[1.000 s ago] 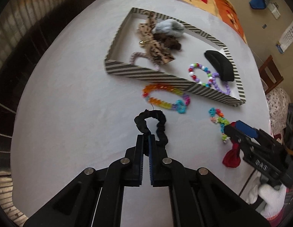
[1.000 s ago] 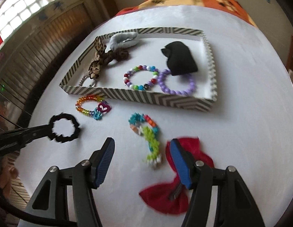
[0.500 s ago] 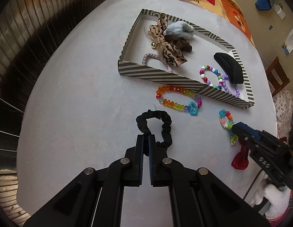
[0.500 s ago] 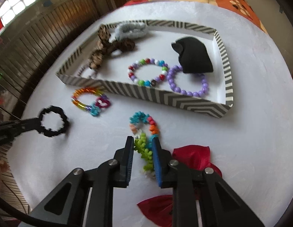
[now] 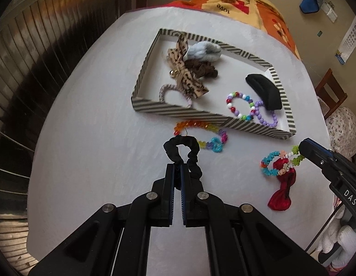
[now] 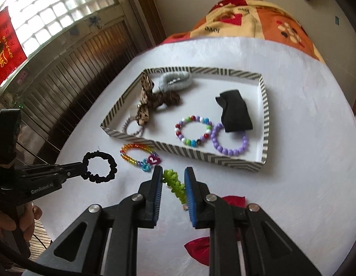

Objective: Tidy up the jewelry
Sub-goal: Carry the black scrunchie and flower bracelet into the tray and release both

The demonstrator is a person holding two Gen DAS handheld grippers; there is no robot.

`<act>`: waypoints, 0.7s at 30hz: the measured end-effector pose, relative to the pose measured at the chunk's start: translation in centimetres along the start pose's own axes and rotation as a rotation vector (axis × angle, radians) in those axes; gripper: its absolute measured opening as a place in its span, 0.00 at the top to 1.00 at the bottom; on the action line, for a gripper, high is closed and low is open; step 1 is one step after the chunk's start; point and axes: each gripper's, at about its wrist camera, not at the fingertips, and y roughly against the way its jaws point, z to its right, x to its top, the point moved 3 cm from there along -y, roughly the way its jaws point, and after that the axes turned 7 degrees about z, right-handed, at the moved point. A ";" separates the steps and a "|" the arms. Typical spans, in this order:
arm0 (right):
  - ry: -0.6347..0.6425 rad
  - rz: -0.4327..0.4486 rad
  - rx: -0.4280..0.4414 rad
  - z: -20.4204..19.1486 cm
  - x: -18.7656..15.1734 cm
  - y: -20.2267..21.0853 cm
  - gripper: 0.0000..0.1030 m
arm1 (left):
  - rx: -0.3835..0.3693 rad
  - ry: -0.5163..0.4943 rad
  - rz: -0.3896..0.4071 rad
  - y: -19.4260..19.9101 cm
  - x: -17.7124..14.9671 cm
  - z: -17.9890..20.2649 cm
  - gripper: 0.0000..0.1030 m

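My left gripper (image 5: 176, 169) is shut on a black scrunchie (image 5: 182, 147) and holds it just above the white table. In the right wrist view the same scrunchie (image 6: 99, 166) hangs as a ring from the left gripper (image 6: 82, 169). My right gripper (image 6: 173, 176) is shut on the green end of a multicoloured bead bracelet (image 6: 175, 184). The left wrist view shows that bracelet (image 5: 273, 161) lifted over a red bow (image 5: 281, 191). A rainbow bracelet (image 5: 201, 135) lies on the table in front of the striped tray (image 5: 178, 110).
The tray (image 6: 201, 156) holds a leopard bow (image 6: 144, 101), a pale blue scrunchie (image 6: 175, 81), a black pouch (image 6: 234, 112) and two bead bracelets. A patterned blanket (image 6: 247, 18) lies beyond the table. Dark wooden panelling (image 6: 69, 80) runs along the left.
My right gripper closed on the multicoloured bracelet and lifted it off the table. My left gripper rose a little with the black scrunchie still in it.
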 end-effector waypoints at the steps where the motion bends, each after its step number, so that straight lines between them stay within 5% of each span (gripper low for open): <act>1: 0.002 0.005 0.003 0.0 0.1 0.2 0.81 | 0.000 -0.002 0.005 0.2 0.2 0.1 1.00; 21: 0.007 0.074 0.000 1.1 3.0 3.5 0.81 | -0.022 -0.062 0.090 2.7 4.3 3.6 1.00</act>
